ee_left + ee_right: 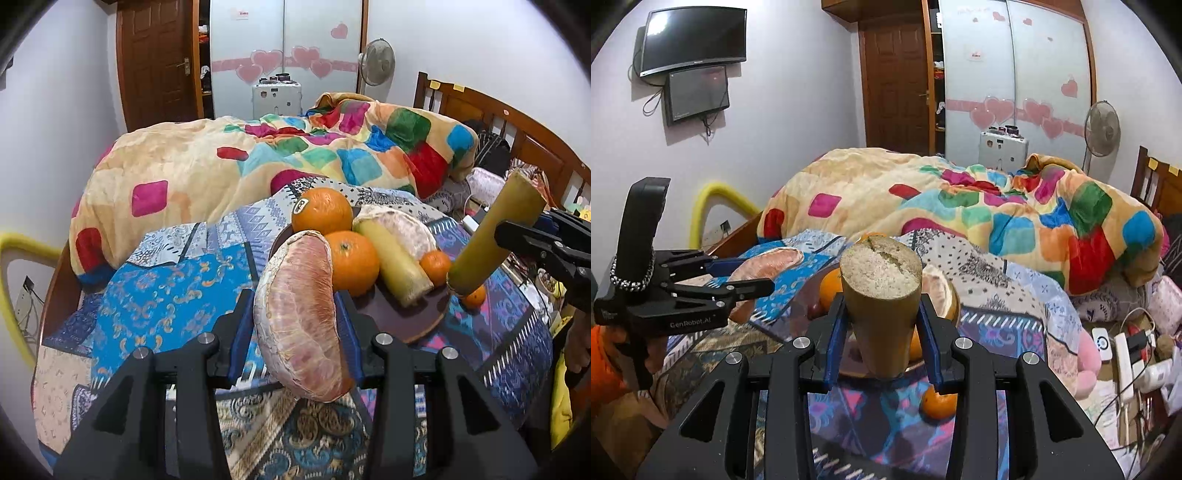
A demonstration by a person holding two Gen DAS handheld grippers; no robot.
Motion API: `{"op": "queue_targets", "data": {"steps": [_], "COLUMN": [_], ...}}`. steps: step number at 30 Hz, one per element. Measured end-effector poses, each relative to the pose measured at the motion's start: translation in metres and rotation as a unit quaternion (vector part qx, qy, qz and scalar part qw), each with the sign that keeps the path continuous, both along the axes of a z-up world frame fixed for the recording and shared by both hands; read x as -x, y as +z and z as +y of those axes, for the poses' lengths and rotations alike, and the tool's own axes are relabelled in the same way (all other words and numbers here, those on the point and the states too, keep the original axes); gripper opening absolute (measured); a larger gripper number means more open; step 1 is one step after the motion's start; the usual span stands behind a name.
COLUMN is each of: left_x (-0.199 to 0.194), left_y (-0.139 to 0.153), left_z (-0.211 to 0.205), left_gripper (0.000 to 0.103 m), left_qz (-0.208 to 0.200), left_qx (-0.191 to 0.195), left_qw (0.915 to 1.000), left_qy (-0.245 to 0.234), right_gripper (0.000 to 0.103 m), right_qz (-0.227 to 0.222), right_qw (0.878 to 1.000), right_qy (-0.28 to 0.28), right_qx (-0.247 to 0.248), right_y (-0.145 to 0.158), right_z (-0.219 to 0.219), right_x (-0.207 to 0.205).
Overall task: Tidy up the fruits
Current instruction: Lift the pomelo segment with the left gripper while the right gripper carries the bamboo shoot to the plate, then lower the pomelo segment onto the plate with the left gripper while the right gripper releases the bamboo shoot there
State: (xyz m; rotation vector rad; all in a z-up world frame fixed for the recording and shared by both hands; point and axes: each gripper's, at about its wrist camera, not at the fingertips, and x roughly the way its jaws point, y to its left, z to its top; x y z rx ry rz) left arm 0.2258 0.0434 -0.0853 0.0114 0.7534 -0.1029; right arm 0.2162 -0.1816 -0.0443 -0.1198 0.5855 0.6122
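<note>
plate [399, 321] holds three oranges; left tongs [299, 317] pinch pomelo [303, 317], right tongs [882, 332] sugarcane [881, 306].

Bright even indoor light, soft shadows, fisheye bending, dark vignetted corners

You see a bed [177, 295] with a patterned sheet. On it lie a big colorful blanket [258, 158], a dark plate [402, 317] and a small orange [938, 404].
</note>
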Motion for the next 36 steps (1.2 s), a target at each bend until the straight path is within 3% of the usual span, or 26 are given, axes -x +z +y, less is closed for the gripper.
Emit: {"op": "queue_targets", "data": {"steps": [17,23,36], "left_x": [-0.055,-0.060,-0.056], "left_y": [-0.014,-0.020,-0.013], "left_z": [-0.003,-0.009,-0.019], "left_gripper": [0.043,0.043,0.043], "left_qz": [0.025,0.036,0.018], "left_qx": [0.007,-0.004,-0.020], "left_qw": [0.9996,0.9993,0.9996], "left_qy": [0.011,0.005,-0.010], "right_gripper": [0.033,0.033,0.036], "right_qz": [0.021,0.058,0.114], "right_qw": [0.999,0.998,0.992], "right_qy": [-0.018,-0.019,-0.025], "right_qx": [0.021,0.014,0.036], "right_y": [-0.009,-0.016,-0.039], "right_z": [0.033,0.037,0.051], "right_x": [-0.057,-0.078,-0.097]}}
